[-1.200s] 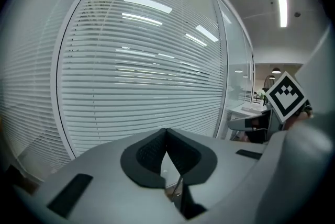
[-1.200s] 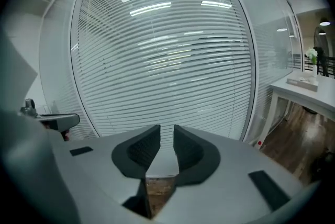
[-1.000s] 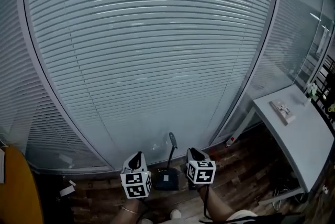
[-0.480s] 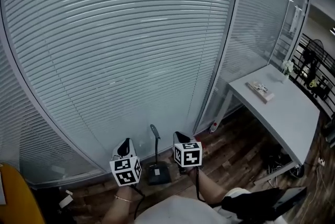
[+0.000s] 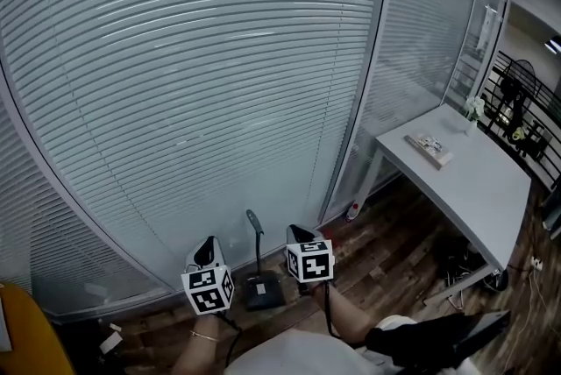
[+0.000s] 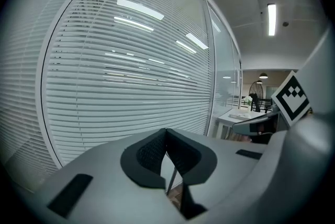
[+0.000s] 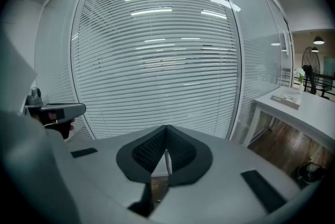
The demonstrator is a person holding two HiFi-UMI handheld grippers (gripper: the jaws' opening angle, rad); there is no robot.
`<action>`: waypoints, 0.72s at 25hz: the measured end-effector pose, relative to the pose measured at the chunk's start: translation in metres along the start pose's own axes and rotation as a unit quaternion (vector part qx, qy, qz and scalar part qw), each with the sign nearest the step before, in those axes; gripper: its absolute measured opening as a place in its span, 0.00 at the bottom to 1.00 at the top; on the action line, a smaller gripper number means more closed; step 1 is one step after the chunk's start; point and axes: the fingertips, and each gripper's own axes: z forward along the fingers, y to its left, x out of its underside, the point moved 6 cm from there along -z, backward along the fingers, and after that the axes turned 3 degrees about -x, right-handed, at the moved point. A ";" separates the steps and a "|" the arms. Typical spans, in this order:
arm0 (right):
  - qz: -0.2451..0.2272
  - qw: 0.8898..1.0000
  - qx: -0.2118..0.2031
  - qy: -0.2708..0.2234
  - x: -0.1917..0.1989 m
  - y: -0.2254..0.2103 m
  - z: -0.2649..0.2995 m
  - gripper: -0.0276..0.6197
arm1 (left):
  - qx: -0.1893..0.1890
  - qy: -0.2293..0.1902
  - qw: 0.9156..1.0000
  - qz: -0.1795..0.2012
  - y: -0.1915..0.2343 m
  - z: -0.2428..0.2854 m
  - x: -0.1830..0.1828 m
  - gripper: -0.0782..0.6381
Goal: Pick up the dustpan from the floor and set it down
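A dark dustpan (image 5: 263, 291) stands on the wooden floor by the glass wall, its long handle (image 5: 255, 235) upright. My left gripper (image 5: 209, 244) hangs just left of it and my right gripper (image 5: 296, 232) just right of it, both apart from it. In the left gripper view the jaws (image 6: 166, 131) meet at the tips with nothing between, and the thin handle (image 6: 170, 181) shows beyond them. My right gripper (image 7: 166, 127) is shut and empty too, with the handle (image 7: 167, 161) behind its gap.
A curved glass wall with white blinds (image 5: 193, 84) fills the view ahead. A white table (image 5: 473, 189) with a small object (image 5: 428, 148) stands at the right, and a dark rack (image 5: 519, 106) behind it. An orange surface (image 5: 22, 338) shows at the bottom left.
The head view has swung to the right, bringing the table further into the picture. Both grippers still flank the dustpan, which stands where it was.
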 end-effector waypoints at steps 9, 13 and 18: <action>-0.002 1.000 -0.002 0.004 0.005 0.009 -0.011 0.09 | -0.002 0.000 1.000 0.004 0.002 -0.016 0.001 0.13; -0.002 1.000 -0.004 0.007 0.007 0.008 -0.014 0.09 | -0.003 0.002 1.000 0.005 -0.001 -0.019 0.000 0.13; -0.003 1.000 -0.009 0.010 0.017 0.010 -0.018 0.09 | -0.005 0.002 1.000 0.007 -0.005 -0.025 0.007 0.13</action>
